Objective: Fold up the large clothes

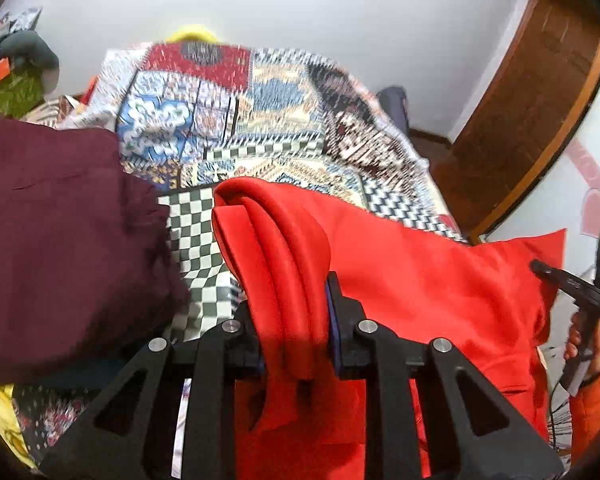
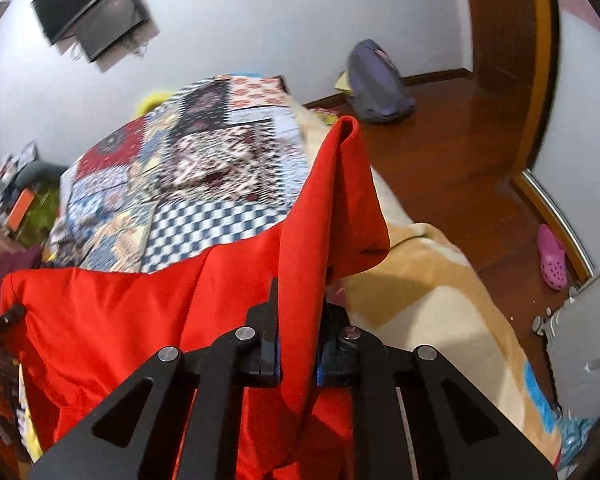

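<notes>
A large red garment (image 1: 420,280) hangs lifted over the patchwork-quilted bed (image 1: 260,120). My left gripper (image 1: 288,300) is shut on a bunched fold of its edge, which stands up in ridges between the pads. In the right wrist view my right gripper (image 2: 300,300) is shut on another edge of the red garment (image 2: 120,312), a corner flopping over above the fingers. The cloth stretches between the two grippers. A hand holding the right gripper (image 1: 580,292) shows at the far right of the left wrist view.
A maroon garment (image 1: 60,240) lies bunched on the bed's left side. A beige blanket (image 2: 440,300) drapes the bed's right edge. On the wooden floor sit a purple bag (image 2: 376,84) and a pink clog (image 2: 552,260). A wooden door (image 1: 532,120) stands at right.
</notes>
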